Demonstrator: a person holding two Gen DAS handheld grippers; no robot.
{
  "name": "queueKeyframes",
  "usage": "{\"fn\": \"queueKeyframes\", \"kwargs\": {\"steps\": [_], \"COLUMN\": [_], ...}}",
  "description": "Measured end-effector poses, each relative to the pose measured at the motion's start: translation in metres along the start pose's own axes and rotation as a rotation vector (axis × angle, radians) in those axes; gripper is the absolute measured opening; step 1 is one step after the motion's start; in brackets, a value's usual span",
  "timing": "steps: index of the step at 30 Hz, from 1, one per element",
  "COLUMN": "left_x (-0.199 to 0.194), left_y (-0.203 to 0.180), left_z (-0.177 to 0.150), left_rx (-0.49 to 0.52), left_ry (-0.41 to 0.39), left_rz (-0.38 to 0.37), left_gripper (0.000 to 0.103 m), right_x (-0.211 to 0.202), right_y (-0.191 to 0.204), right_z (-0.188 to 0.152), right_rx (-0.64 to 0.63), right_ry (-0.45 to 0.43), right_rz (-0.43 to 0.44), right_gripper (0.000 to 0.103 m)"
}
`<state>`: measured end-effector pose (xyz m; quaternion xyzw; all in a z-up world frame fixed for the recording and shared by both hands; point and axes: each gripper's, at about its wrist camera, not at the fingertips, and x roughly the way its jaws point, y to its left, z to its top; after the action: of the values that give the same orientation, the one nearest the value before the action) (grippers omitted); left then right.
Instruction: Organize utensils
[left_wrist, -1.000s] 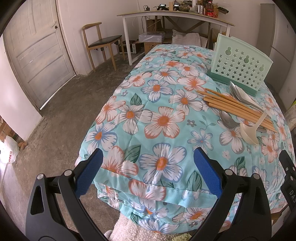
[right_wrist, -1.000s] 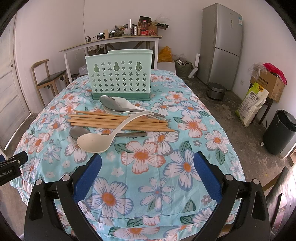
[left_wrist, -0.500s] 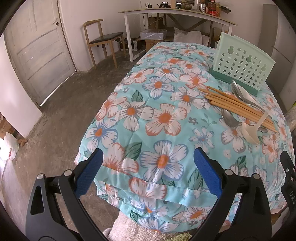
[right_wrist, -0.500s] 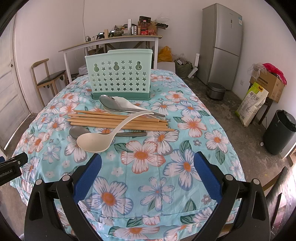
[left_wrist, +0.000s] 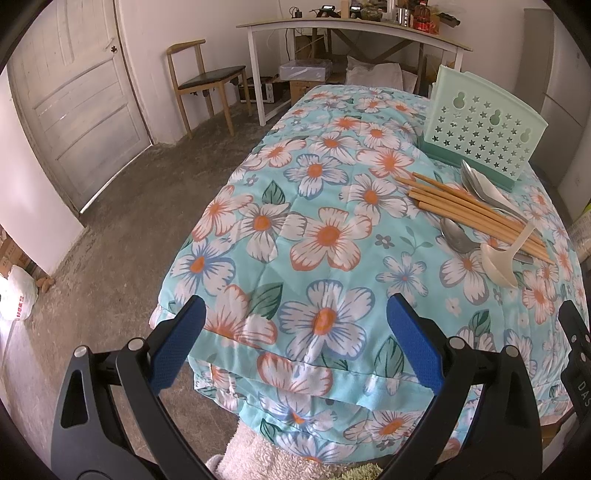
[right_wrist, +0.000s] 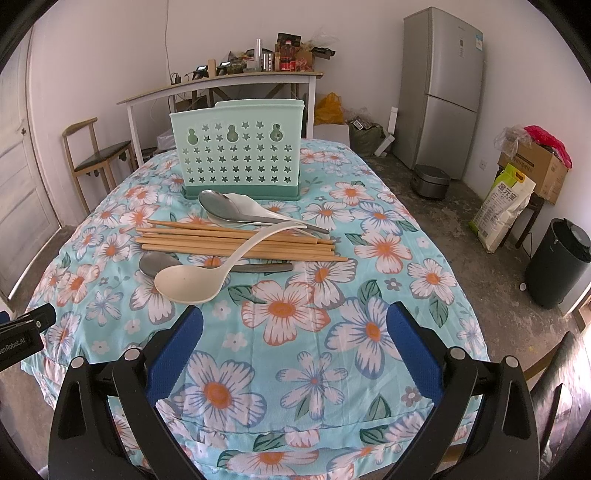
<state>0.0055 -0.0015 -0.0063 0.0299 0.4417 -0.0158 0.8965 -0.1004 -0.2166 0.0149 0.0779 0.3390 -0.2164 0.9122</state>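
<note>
A mint green utensil holder (right_wrist: 238, 147) with star holes stands upright on the floral tablecloth (right_wrist: 332, 332); it also shows in the left wrist view (left_wrist: 484, 129). In front of it lie several wooden chopsticks (right_wrist: 229, 242), two metal spoons (right_wrist: 221, 208) (right_wrist: 159, 263), a white spoon (right_wrist: 251, 206) and a cream ladle (right_wrist: 192, 282) resting across the chopsticks. The same pile shows in the left wrist view, with chopsticks (left_wrist: 469, 208) and ladle (left_wrist: 498, 260). My right gripper (right_wrist: 293, 339) is open and empty above the table's near end. My left gripper (left_wrist: 295, 332) is open and empty over the table's near left corner.
A wooden chair (left_wrist: 201, 79) and a white desk (left_wrist: 351, 27) stand beyond the table, with a door (left_wrist: 74, 110) at left. A fridge (right_wrist: 443, 85), rice cooker (right_wrist: 430, 181), sack (right_wrist: 506, 206), cardboard box (right_wrist: 535, 170) and black bin (right_wrist: 557, 269) stand to the right.
The left gripper's view has shifted, so the table and utensil pile sit slightly lower and farther right in frame. The right gripper and the utensils have not moved.
</note>
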Motion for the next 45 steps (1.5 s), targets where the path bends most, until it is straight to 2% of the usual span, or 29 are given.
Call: {"fn": "queueKeyframes", "kwargs": {"steps": [24, 38, 45], "left_x": [0.000, 0.023, 0.044], "left_y": [-0.002, -0.012, -0.026], "left_z": [0.007, 0.014, 0.021], "left_rx": [0.010, 0.028, 0.108], "left_ry": [-0.013, 0.029, 0.044], "left_rz": [0.043, 0.074, 0.087], "left_gripper": [0.095, 0.095, 0.095], "right_x": [0.008, 0.031, 0.049], "right_y": [0.001, 0.004, 0.006], "right_z": [0.003, 0.010, 0.019], "right_rx": [-0.006, -0.032, -0.097], "right_ry": [0.006, 0.015, -0.018], "right_rz": [0.020, 0.036, 0.036], "right_gripper": [0.097, 0.097, 0.097]}}
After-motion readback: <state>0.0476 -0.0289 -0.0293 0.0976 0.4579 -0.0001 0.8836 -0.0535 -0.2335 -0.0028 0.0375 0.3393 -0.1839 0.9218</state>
